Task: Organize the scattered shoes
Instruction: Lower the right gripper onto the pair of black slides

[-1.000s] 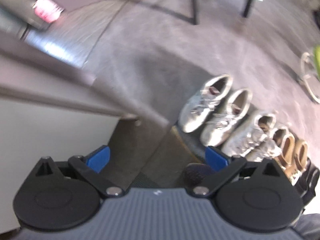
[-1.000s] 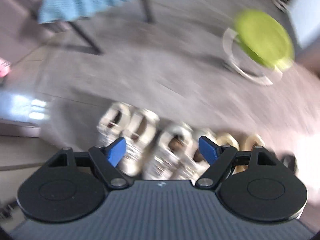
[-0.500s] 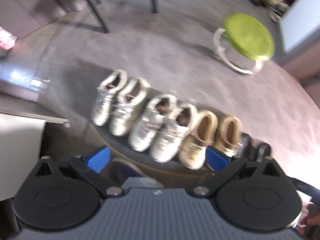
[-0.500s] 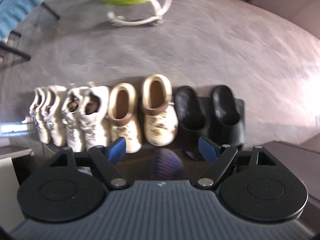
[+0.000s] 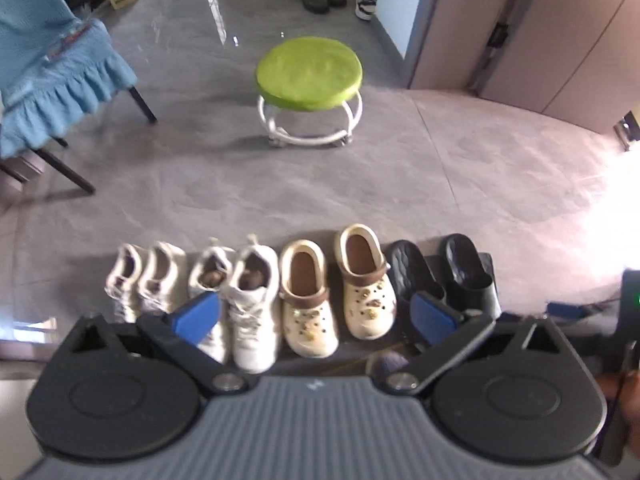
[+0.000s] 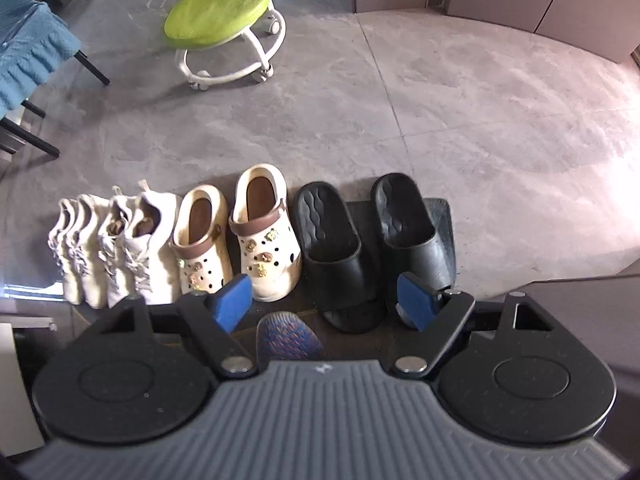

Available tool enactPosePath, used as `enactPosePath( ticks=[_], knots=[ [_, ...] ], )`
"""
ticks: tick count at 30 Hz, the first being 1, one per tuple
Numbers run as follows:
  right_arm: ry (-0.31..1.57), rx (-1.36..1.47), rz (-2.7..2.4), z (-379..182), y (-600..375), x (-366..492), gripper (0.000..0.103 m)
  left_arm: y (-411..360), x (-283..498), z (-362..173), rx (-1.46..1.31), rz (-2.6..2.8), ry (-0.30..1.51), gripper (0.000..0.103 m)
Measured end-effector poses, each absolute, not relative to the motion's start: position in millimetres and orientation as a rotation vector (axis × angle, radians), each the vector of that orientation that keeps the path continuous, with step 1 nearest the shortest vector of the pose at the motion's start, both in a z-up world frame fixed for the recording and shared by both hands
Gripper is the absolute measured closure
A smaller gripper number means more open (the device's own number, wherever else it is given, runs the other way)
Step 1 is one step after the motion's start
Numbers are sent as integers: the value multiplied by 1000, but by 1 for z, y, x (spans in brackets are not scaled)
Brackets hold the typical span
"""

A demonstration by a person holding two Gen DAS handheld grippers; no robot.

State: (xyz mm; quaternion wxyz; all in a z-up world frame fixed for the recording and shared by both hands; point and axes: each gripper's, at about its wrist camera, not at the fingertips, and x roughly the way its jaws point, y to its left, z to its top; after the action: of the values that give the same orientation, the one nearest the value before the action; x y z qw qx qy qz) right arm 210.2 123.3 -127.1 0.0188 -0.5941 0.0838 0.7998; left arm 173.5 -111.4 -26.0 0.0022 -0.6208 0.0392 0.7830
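Eight shoes stand in one row on the floor at the near edge of both views: two pairs of white sneakers (image 5: 224, 296) on the left, a pair of cream clogs (image 6: 236, 236) in the middle, and a pair of black slides (image 6: 360, 248) on the right, the slides resting on a dark mat (image 6: 444, 216). Every shoe's long axis runs toward the camera, toes nearest it and heels toward the green stool (image 5: 310, 72), so the axes lie roughly parallel; the right clog sits a little further back than its mate. The pairs already lie side by side as a tidied row would. The left hand-held gripper (image 5: 316, 314) and the right hand-held gripper (image 6: 326, 300) both hover above the row with fingers spread and nothing between them. The risk, as I judge it, is a low pass: a blue pad catching a sneaker's collar or a clog's heel strap could turn that shoe out of line and nudge its neighbour, since the sneakers stand touching.
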Motion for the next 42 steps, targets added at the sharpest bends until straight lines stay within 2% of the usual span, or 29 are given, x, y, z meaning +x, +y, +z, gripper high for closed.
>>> enactPosePath(
  ticks=[2,5,8,12,15,17,19,20,22,26,28,31,32,34,35,38,42],
  knots=[
    [226,-1865,2488,-161,126,222,21,-95,184,-44,-1920,2455,145,0],
    [180,-1886,2482,-210,131,237,21,-77,198,-113,-1986,2485,29,0],
    [77,-1860,2499,-301,148,253,21,-66,208,-168,-2003,2520,-82,0],
    [-133,-1778,2534,-393,166,262,21,-55,215,-197,-1993,2552,-202,0],
    [-152,-1725,2566,-431,178,272,21,-47,222,-200,-1931,2551,-198,0],
    [-198,-1691,2631,-447,175,279,16,-45,222,-203,-1917,2537,-209,0],
    [-256,-1598,2726,-452,167,281,17,-46,218,-209,-1924,2513,-240,0],
    [-285,-1544,2774,-452,163,281,14,-47,216,-213,-1930,2501,-257,0],
    [-254,-1504,2825,-453,159,276,17,-50,212,-221,-1946,2492,-261,0],
    [-330,-1487,2825,-467,150,259,16,-56,210,-225,-1966,2491,-285,0],
    [-383,-1464,2817,-474,148,253,12,-59,210,-223,-1972,2489,-338,0],
    [-403,-1442,2837,-478,150,252,12,-58,209,-219,-1958,2484,-370,0],
    [-405,-1446,2837,-476,150,251,13,-57,209,-218,-1948,2480,-374,0],
    [-409,-1449,2842,-473,150,249,43,-55,210,-217,-1938,2473,-376,0],
    [-408,-1412,2855,-465,148,249,47,-54,211,-217,-1940,2471,-371,0],
    [-225,-1350,2854,-440,153,243,56,-51,211,-220,-1957,2463,-366,0],
    [-117,-1257,2876,-412,153,235,59,-49,209,-222,-1968,2459,-369,0]
  ],
)
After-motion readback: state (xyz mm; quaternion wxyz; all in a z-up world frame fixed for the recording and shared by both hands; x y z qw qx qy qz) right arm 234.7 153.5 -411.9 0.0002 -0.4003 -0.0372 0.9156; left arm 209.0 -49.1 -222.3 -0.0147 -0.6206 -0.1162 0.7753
